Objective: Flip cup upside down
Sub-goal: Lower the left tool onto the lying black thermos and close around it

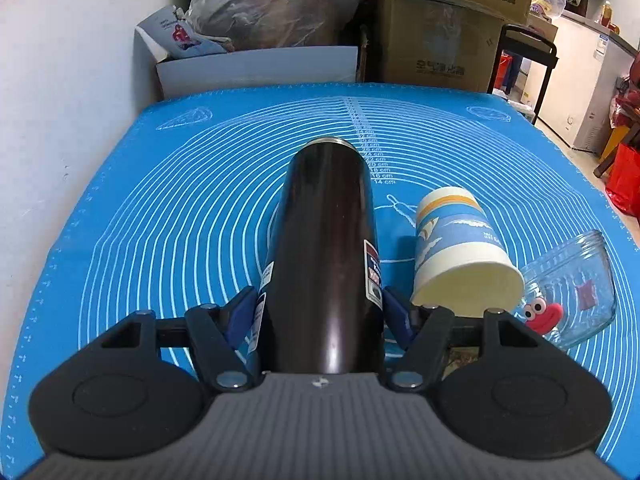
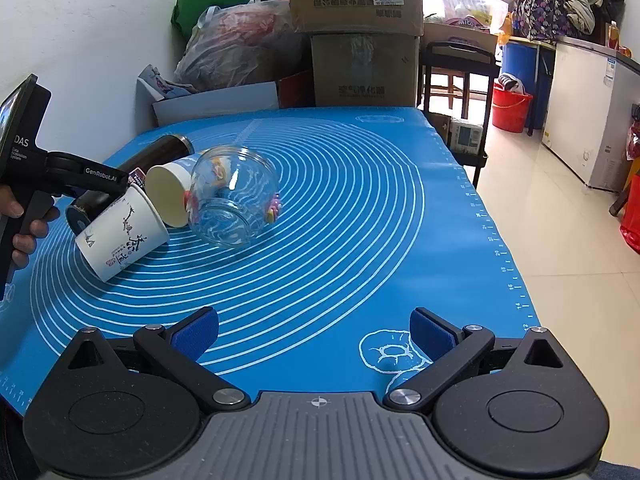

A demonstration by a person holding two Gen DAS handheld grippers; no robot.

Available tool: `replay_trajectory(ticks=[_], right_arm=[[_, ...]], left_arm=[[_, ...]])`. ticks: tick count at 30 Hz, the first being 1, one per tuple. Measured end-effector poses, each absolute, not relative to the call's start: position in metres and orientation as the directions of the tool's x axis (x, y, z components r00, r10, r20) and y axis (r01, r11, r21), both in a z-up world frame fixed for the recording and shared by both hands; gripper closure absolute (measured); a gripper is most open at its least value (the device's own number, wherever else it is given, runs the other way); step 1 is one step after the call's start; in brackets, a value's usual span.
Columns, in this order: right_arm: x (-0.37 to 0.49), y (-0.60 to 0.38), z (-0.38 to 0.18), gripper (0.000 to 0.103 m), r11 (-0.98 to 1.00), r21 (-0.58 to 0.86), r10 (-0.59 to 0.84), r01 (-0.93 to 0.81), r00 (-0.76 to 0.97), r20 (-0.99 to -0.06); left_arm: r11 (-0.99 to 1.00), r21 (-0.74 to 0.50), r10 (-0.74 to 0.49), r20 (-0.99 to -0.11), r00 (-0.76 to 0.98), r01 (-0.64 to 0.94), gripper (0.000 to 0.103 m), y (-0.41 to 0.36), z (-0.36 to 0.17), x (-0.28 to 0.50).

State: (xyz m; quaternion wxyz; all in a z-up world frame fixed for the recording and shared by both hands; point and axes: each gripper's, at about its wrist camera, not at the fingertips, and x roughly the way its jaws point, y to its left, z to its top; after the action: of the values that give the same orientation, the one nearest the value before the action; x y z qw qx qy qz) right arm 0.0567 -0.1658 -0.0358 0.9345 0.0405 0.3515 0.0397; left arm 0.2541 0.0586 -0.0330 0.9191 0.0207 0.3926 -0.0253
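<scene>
On blue mat [image 2: 360,208]: dark flask [image 1: 328,248] lying lengthwise, clamped by left gripper [image 1: 320,312]. Just right: blue-banded paper cup [image 1: 460,252] on side, then glass jar [image 2: 228,200]. White cup [image 2: 120,232] tipped, near left. Right gripper [image 2: 316,332] spread wide, holding nothing.

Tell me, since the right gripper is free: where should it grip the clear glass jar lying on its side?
Probably across the narrower neck just behind the mouth of the clear glass jar, coming from above. The belly bulges wide and smooth, likely too broad and slippery for the open right gripper. The paper cup with the cream mouth crowds its left side.
</scene>
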Motion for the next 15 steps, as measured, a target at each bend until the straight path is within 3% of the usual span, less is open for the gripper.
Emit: replay_trajectory(ticks=[15], right_arm=[[0.042, -0.15, -0.02, 0.0, 0.991, 0.084, 0.13, -0.1, 0.764, -0.632]], left_arm=[[0.999, 0.026, -0.014, -0.724, 0.69, 0.047, 0.036, 0.078, -0.02, 0.189]])
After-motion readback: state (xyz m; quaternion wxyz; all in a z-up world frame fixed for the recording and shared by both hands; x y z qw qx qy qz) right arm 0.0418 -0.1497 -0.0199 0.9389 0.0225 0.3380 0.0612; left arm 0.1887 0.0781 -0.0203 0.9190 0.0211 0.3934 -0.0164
